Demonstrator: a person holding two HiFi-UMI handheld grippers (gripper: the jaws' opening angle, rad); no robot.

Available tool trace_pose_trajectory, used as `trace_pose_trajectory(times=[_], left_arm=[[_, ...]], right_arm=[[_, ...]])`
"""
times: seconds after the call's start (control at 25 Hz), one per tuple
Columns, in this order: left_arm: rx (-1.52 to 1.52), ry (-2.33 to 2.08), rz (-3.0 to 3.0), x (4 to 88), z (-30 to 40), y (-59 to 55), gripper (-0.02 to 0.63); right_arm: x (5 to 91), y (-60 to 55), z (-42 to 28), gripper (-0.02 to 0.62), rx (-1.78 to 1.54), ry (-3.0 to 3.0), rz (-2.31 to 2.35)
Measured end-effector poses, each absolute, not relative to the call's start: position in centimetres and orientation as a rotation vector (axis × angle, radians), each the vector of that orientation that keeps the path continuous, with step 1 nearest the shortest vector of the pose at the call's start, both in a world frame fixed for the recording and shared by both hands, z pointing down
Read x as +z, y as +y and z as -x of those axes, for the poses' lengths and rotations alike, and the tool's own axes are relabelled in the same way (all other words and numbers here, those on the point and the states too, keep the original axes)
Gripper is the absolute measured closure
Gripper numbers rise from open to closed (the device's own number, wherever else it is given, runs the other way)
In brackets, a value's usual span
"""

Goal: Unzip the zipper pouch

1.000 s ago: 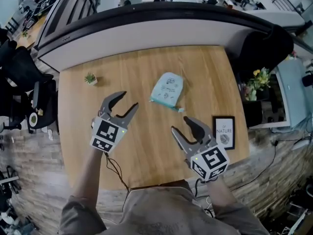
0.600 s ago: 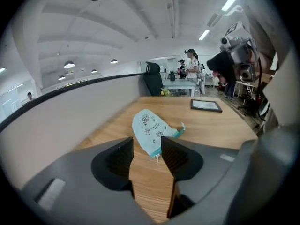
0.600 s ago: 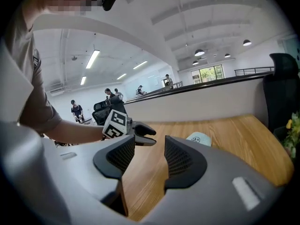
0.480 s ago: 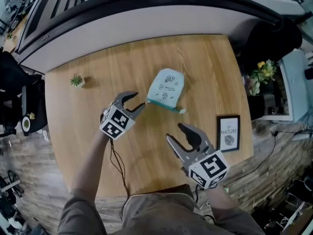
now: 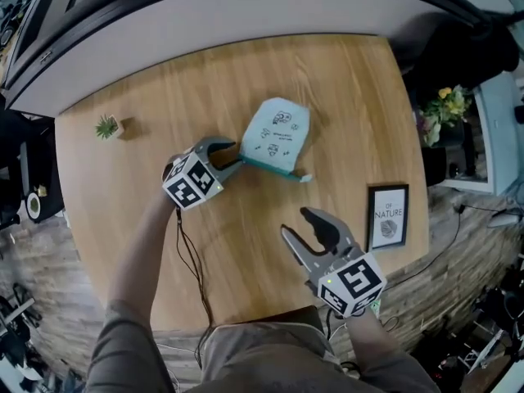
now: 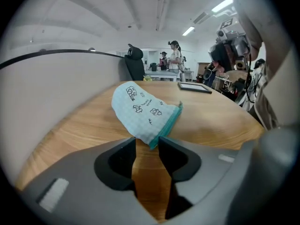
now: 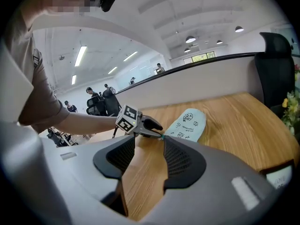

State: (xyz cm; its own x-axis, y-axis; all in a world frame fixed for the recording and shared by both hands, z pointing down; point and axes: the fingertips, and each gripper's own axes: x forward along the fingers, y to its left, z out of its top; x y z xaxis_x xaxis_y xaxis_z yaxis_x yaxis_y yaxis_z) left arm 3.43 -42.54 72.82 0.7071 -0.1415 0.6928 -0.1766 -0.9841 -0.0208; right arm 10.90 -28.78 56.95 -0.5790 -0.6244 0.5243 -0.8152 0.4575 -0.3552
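Pouch (image 5: 277, 142): flat on the table (image 5: 344, 97), about mid-table, printed face up, teal zip edge (image 5: 274, 169) turned toward me; as far as I can tell it has not shifted in the last second
Zip: looks fully closed, pull (image 5: 304, 177) sticking out at the right end of the teal edge, nothing touching it
Left tongs (image 5: 236, 155): a second ago they hung well short of the pouch, out over bare wood; now they have come down and across to its near left corner (image 6: 152, 142)
Left jaws: apart but just been closing; the corner sits right at their mouth, and I cannot see the pads pressing on it yet
Right tongs (image 5: 296, 223): have sunk a little toward the table but remain well apart from the pouch, pointing up at the zip edge
Right jaws: wide apart, only bare wood between them
What that means: I judge this as the anchoring step, left pinning the closed end so the cloth will not slide when the slider is dragged; no unzipping has begun
Next, as I read it: finish the left pinch, then bring the right onto the pull
Risk: the corner is thin and low, so the left could nip only the fabric edge and slip
Round about: framed print (image 5: 387, 217) near the right edge, small plant (image 5: 106, 127) far left, both clear of the work
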Motion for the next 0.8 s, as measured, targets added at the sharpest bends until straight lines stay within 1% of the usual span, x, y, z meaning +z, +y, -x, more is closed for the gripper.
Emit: trace_pose_trajectory(times=[0.04,0.12,0.4,0.52,0.8], left_arm=[[1.152,-0.249,-2.863,73.1,-3.5,-42.6,0.464],[1.132,-0.217,-2.873,73.3,-3.6,-42.8,0.48],[1.147,0.015,-2.902,73.6,-4.1,-42.3,0.485],[1.171,0.088,-2.892,74.0,-4.3,-41.9,0.528],[1.141,0.039,-2.847,73.0,-5.0,-41.6,0.557]], right_arm=[[57.2,-28.7,-10.9,0.403,0.847,-2.388,-1.228],[57.8,-28.5,-10.8,0.403,0.86,-2.379,-1.231],[59.2,-27.7,-10.9,0.403,0.898,-2.351,-1.234],[59.6,-27.4,-11.1,0.403,0.904,-2.344,-1.24],[60.0,-27.1,-11.3,0.403,0.915,-2.33,-1.257]])
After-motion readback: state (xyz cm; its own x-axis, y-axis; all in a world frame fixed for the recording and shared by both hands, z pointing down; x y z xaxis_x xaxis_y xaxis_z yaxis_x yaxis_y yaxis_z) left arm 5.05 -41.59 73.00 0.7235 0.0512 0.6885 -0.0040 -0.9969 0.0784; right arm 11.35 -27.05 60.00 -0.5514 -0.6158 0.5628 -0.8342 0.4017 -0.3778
